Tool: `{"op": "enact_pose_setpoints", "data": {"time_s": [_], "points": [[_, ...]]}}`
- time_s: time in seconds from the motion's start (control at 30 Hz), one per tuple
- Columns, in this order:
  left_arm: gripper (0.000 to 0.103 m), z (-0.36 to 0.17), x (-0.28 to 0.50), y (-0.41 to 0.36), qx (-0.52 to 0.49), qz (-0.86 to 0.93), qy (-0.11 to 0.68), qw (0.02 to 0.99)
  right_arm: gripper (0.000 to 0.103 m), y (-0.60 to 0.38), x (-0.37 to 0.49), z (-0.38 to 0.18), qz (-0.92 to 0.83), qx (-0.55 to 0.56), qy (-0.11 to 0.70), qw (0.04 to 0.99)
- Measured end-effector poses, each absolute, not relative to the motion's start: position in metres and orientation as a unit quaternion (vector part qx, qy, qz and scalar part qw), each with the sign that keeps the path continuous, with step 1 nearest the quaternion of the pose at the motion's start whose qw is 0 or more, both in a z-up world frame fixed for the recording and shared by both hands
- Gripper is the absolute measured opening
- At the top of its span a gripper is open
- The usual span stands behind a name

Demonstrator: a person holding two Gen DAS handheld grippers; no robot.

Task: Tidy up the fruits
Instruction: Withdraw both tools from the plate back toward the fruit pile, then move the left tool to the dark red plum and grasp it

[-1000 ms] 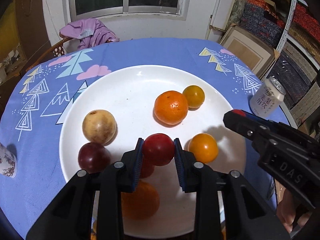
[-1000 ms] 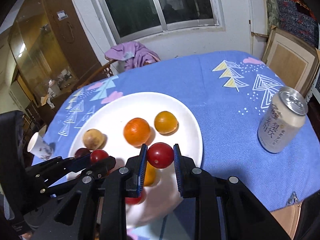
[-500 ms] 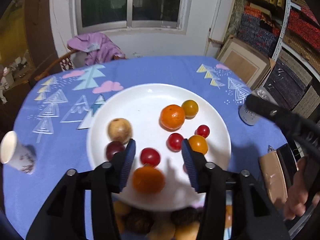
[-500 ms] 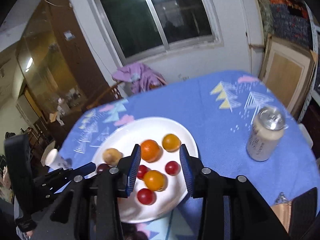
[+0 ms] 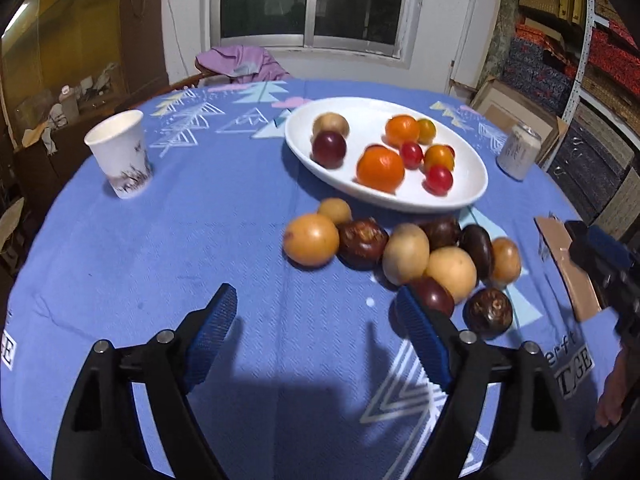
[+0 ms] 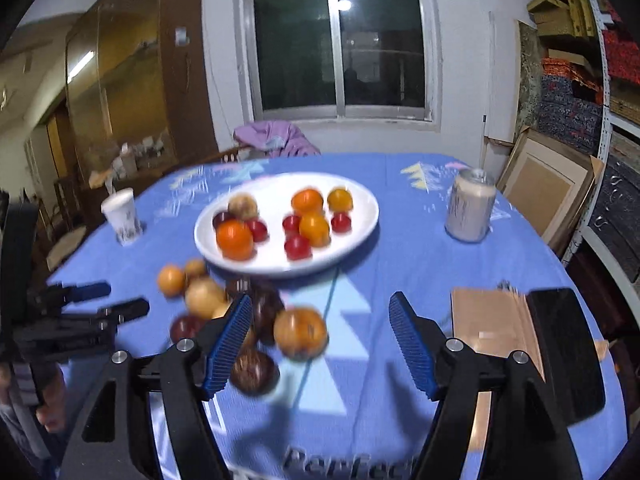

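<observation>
A white plate (image 5: 372, 130) (image 6: 280, 268) holds oranges, small red tomatoes (image 5: 439, 179), a tan fruit and a dark plum. Near its front rim, a loose pile of tan and dark brown fruits (image 5: 404, 254) (image 6: 208, 300) lies on the blue cloth. My left gripper (image 5: 315, 294) hovers over bare cloth in front of the pile, its jaws opening with nothing between them. My right gripper (image 6: 320, 300) is also opening. A tan fruit (image 6: 300, 332) lies on the cloth just beyond its left finger, and the pads do not touch it. The left gripper (image 6: 126, 297) shows at the left edge.
A paper cup (image 5: 120, 154) (image 6: 122, 216) stands at the left and a drink can (image 5: 519, 152) (image 6: 472, 208) at the right of the plate. A brown card (image 6: 492, 320) and a black phone (image 6: 560, 344) lie near the right edge. A chair with purple cloth stands behind the table.
Both grippers let go of their red tomatoes, which now lie on the plate. Both have opened wide and pulled back from the plate toward the near side, past the loose pile.
</observation>
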State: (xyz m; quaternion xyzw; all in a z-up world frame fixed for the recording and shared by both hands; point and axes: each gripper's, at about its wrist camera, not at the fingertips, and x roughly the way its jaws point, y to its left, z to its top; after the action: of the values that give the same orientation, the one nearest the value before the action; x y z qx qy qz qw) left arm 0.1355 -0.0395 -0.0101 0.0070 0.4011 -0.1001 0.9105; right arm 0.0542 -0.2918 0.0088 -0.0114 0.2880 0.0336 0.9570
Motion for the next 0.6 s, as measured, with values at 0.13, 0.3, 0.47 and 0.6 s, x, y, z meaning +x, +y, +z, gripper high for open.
{"op": "enact_pose_setpoints", "data": {"time_s": [0.13,0.3,0.47,0.6], "points": [[0.08,-0.011,0.13,-0.054,0.024,-0.128,0.387,0.913,0.072,-0.283,0.049,0.001,0.044,-0.028,0.297,0.953],[0.072,-0.015,0.131,-0.077,0.058,-0.144,0.385,0.91,0.072,-0.285,0.05,0.002,0.048,-0.019,0.305,0.951],[0.068,-0.02,0.131,-0.091,0.075,-0.163,0.385,0.905,0.072,-0.286,0.049,0.005,0.049,-0.01,0.305,0.951],[0.061,-0.026,0.129,-0.101,0.091,-0.182,0.386,0.9,0.072,-0.286,0.049,0.005,0.051,-0.009,0.307,0.95]]}}
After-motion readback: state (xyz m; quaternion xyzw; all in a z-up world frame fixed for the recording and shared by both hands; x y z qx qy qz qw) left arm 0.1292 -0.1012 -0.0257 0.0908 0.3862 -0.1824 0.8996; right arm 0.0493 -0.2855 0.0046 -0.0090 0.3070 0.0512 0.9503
